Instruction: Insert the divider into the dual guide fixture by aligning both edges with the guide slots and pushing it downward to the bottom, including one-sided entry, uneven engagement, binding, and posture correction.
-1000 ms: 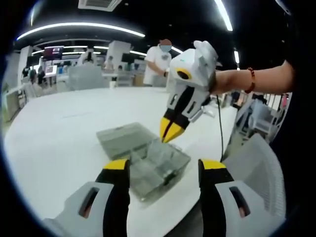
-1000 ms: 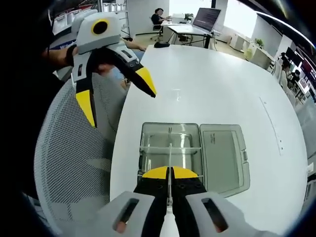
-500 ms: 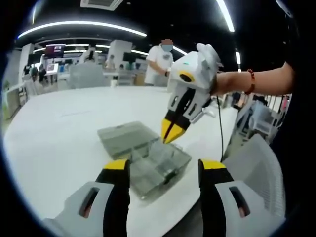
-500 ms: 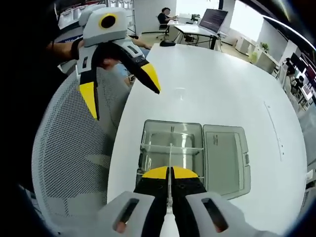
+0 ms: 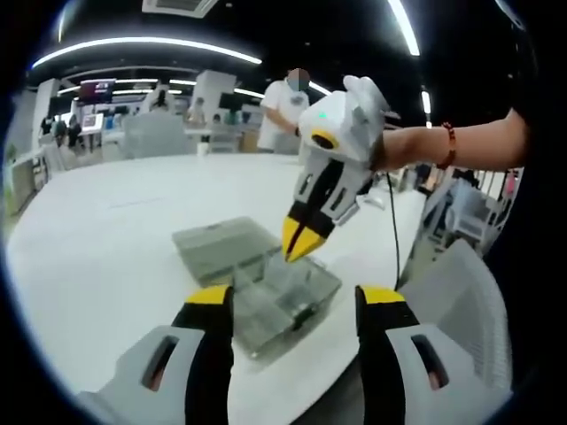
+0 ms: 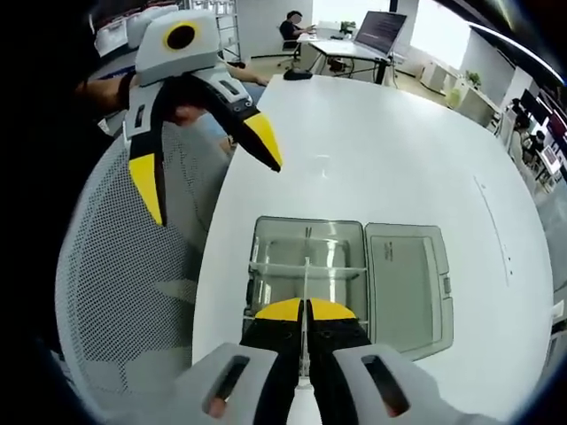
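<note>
A clear plastic box (image 6: pixel 306 266) with open hinged lid (image 6: pixel 403 274) lies on the white table; it is the guide fixture, with one cross divider (image 6: pixel 306 268) seated in it. My right gripper (image 6: pixel 304 312) is shut on a thin clear divider (image 6: pixel 305 288), held edge-on above the box's near compartment. In the left gripper view the right gripper (image 5: pixel 299 243) hangs point-down over the box (image 5: pixel 275 288). My left gripper (image 5: pixel 295 305) is open and holds nothing, hovering near the box's side; it appears at upper left as the left gripper (image 6: pixel 199 142) in the right gripper view.
A mesh-backed white chair (image 6: pixel 133 292) stands at the table's edge beside the box. The white table (image 6: pixel 399 150) stretches far beyond the box. A person (image 5: pixel 283 111) stands at the table's far side; desks with monitors (image 6: pixel 376 35) sit behind.
The right gripper has shifted slightly left and lower over the box in the left gripper view. The left gripper has drifted a little leftward in the right gripper view.
</note>
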Available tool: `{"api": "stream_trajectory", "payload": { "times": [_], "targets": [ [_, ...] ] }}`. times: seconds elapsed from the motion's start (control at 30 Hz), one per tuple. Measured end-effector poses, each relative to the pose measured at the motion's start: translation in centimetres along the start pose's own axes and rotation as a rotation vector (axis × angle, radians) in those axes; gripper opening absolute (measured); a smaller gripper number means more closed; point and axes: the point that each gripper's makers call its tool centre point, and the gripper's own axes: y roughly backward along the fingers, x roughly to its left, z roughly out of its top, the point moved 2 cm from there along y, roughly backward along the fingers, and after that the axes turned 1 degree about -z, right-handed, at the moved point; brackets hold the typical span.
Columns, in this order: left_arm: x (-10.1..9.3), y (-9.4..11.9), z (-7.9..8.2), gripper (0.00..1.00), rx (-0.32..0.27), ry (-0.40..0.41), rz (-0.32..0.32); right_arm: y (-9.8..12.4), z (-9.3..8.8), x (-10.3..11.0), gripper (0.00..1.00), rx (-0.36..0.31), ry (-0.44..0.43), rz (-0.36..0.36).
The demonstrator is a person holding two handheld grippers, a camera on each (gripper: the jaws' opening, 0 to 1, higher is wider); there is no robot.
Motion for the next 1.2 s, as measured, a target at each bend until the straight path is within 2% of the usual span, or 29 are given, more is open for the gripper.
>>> {"api": "stream_trajectory", "payload": {
  "times": [0.73, 1.2],
  "targets": [
    [-0.2, -0.3, -0.2, 0.54, 0.019, -0.007, 0.0, -1.9, -0.9, 0.0, 0.0, 0.032, -0.026, -0.009],
    [-0.1, -0.1, -0.4, 0.54, 0.023, 0.005, 0.007, -3.3, -1.4, -0.1, 0.0, 0.087, -0.029, -0.002]
  ]
}}
